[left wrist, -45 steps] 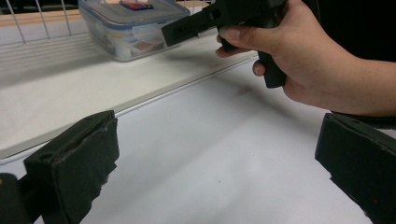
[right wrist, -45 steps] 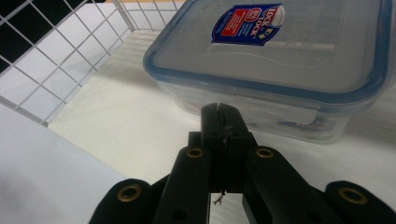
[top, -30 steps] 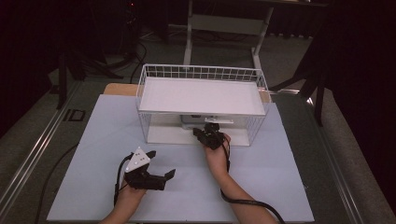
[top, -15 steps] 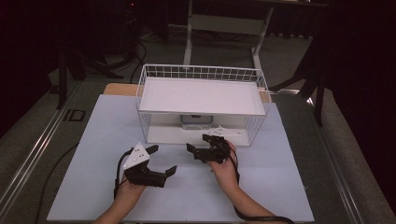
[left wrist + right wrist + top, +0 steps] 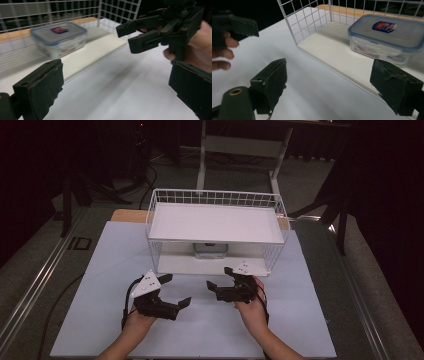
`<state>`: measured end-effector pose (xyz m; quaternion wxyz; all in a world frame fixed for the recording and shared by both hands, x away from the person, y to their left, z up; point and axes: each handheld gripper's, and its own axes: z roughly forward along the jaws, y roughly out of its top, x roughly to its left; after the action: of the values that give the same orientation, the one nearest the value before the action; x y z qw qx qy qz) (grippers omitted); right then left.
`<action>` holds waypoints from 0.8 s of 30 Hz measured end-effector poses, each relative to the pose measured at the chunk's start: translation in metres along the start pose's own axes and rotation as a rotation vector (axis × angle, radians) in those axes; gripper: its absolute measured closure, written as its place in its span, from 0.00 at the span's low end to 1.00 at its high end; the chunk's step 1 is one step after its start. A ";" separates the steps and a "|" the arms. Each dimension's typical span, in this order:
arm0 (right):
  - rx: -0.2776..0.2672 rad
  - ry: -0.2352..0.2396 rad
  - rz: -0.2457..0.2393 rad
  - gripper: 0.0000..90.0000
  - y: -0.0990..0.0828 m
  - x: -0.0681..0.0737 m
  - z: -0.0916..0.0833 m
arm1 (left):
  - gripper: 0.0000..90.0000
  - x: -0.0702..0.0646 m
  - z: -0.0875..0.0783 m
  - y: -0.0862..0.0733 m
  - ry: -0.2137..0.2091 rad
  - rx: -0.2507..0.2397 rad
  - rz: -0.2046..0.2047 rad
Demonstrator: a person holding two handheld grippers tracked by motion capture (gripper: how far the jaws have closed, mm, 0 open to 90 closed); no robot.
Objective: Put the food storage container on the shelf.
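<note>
The wire rack (image 5: 216,227) was seen from above and from the front in the high view, at some distance. The left gripper view was taken low and close to its open front, facing the lidded container (image 5: 58,38) inside. The right gripper view was aimed there too, nearer; the container (image 5: 387,37) was shared by both.

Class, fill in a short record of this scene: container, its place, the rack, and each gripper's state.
container: clear lidded food box, blue-edged lid with a label
place: lower shelf of the white wire rack
left gripper: jaws open, nothing between them
right gripper: jaws have just been opening, nothing between them, in front of the rack
surface: white table
</note>
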<state>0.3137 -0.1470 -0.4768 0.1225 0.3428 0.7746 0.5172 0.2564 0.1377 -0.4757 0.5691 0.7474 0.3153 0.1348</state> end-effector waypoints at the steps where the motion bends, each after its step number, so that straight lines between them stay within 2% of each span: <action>1: -0.006 -0.001 -0.024 0.16 -0.001 0.002 -0.007 | 0.01 0.000 -0.001 0.001 -0.002 0.000 0.003; 4: -0.009 -0.004 -0.046 0.16 -0.002 0.003 -0.017 | 0.01 -0.001 -0.004 0.002 -0.010 0.002 0.003; 6: -0.013 0.001 -0.043 0.16 -0.003 0.004 -0.021 | 0.01 -0.001 -0.006 0.002 -0.015 0.003 -0.004; 13: -0.014 0.006 -0.073 0.16 -0.008 0.009 -0.040 | 0.01 -0.001 -0.017 -0.001 -0.003 0.002 -0.003; 19: -0.028 0.016 -0.100 0.16 -0.014 0.015 -0.059 | 0.01 -0.004 -0.029 -0.005 0.001 0.016 0.025; 24: -0.028 0.033 -0.104 0.16 -0.018 0.016 -0.068 | 0.01 -0.008 -0.039 -0.010 0.002 0.024 0.044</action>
<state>0.2580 -0.1897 -0.4604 0.1412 0.2916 0.7861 0.5264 0.2251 0.1636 -0.4714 0.5568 0.7606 0.3010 0.1443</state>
